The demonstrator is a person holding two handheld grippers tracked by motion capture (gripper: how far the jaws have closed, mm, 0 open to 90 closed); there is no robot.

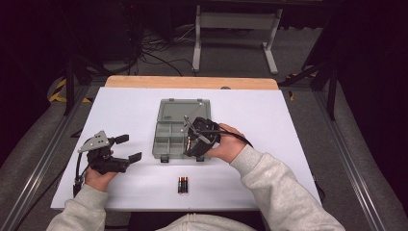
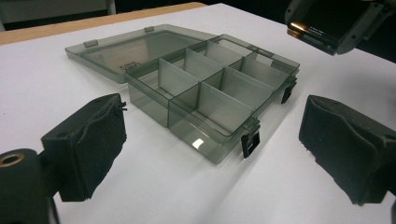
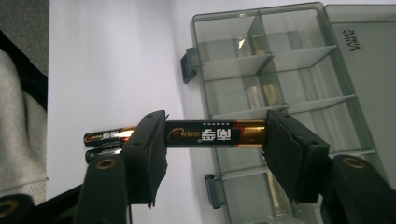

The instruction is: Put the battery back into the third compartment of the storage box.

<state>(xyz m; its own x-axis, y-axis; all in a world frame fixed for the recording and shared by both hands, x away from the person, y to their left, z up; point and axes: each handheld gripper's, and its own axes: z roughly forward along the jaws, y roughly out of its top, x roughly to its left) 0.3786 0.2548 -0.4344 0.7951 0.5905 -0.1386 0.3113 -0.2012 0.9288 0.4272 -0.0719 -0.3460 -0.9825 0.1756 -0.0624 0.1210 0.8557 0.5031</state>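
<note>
The right hand-held gripper (image 3: 215, 140) grips a black and gold cylindrical battery (image 3: 212, 134) by its two ends, one end against each black pad, so the battery lies across the gap between the jaws. In the high view this right hand-held gripper (image 1: 192, 144) is over the near right part of the grey transparent plastic box with small compartments (image 1: 169, 137), and its lid lies open flat behind it on the white counter (image 1: 288, 125).

The left hand-held gripper (image 1: 129, 148) is open, with nothing between its jaws, and it stays near the left edge of the counter, well apart from the box.

The right gripper view shows the printed label on the held battery and, behind the left pad, two more black and gold batteries (image 3: 105, 144) lying side by side on the counter. The high view shows these two batteries (image 1: 183, 184) just in front of the box, near the person's edge. The left gripper view shows the empty compartments of the box (image 2: 210, 93), its black latches, and the held battery (image 2: 308, 32) in the other gripper, above the box's far corner.
</note>
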